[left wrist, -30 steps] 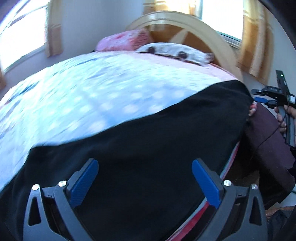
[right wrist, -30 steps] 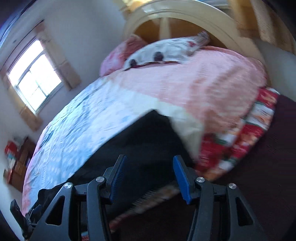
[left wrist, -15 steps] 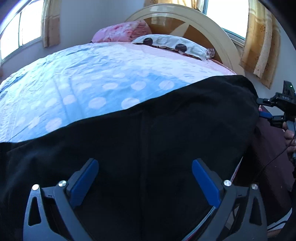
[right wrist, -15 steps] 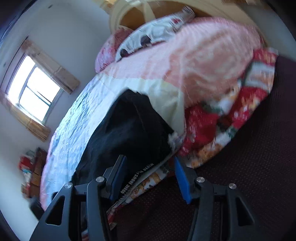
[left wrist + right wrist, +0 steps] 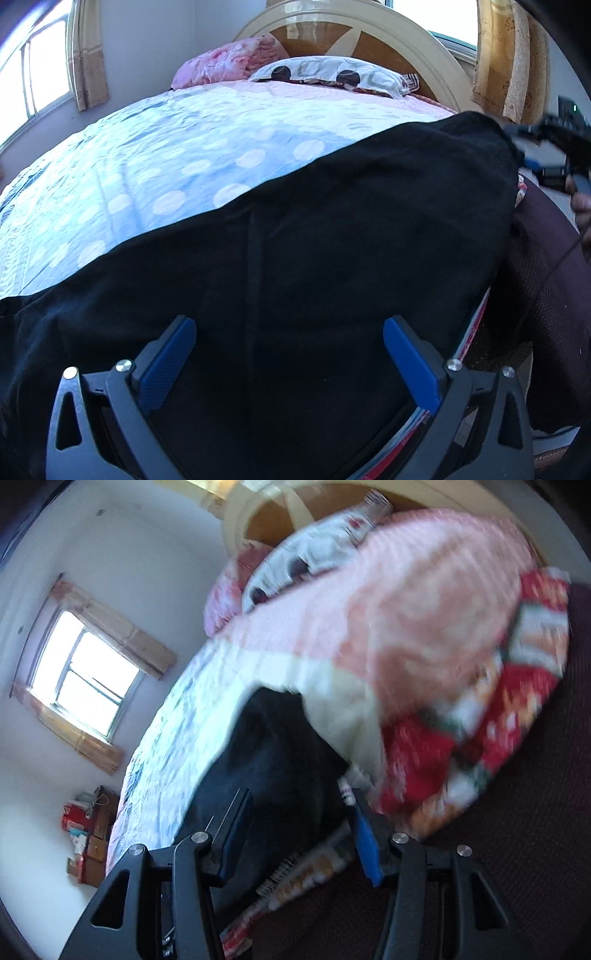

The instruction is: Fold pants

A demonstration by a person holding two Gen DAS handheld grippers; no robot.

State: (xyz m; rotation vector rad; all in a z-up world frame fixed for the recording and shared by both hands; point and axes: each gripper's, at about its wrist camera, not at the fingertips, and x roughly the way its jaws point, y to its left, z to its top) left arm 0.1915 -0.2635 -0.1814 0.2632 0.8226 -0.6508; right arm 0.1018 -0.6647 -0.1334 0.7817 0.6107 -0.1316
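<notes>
Black pants lie spread along the near edge of the bed, over a blue dotted sheet. My left gripper hovers open just above the middle of the pants, its blue pads wide apart with nothing between them. My right gripper is tilted and partly open at the far end of the pants, near the bed's side; its pads do not press the cloth. In the left wrist view the right gripper appears blurred beside the pants' right end, held by a hand.
A pink pillow and a spotted pillow lie against the round headboard. A red patterned blanket hangs over the bed's side above dark carpet. A window and stacked boxes stand at the far wall.
The left gripper came lower and closer over the pants, still open. The right gripper rolled and dipped toward the pants' end at the bed's edge, its gap unchanged.
</notes>
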